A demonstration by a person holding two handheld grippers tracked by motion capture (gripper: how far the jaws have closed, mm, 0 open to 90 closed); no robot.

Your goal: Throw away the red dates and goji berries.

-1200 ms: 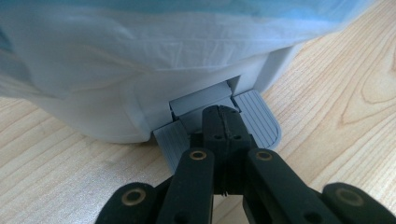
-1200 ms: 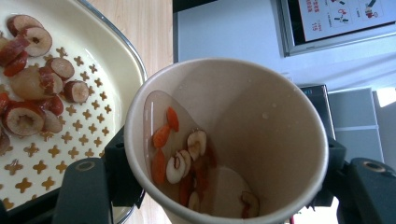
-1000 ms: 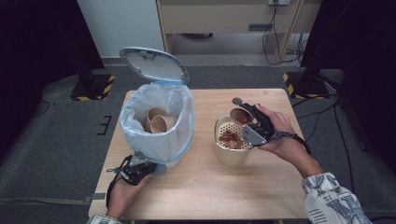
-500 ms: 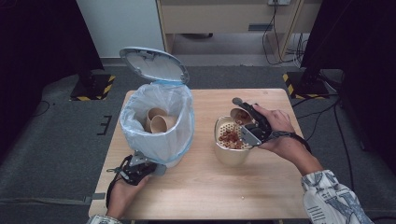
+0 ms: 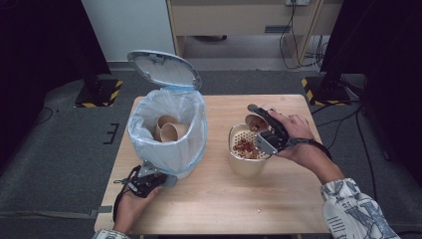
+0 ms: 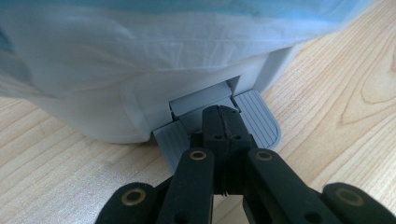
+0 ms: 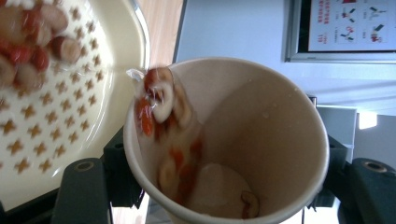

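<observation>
The right hand-held gripper is clamping a tilted beige paper cup over the cream perforated strainer pot, while the left hand-held gripper, jaws closed together, is pressing the grey ribbed pedal at the bin's six o'clock.

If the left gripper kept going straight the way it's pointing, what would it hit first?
The left gripper, shut, already rests on the grey pedal of the bin. Straight ahead lies the bin's white base just behind the pedal, likely very close.

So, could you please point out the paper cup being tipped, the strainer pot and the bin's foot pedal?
paper cup (image 7: 261,140), right gripper view, inner wall.
strainer pot (image 5: 244,167), high view, outer side wall.
foot pedal (image 6: 259,116), left gripper view, ribbed right part.
</observation>
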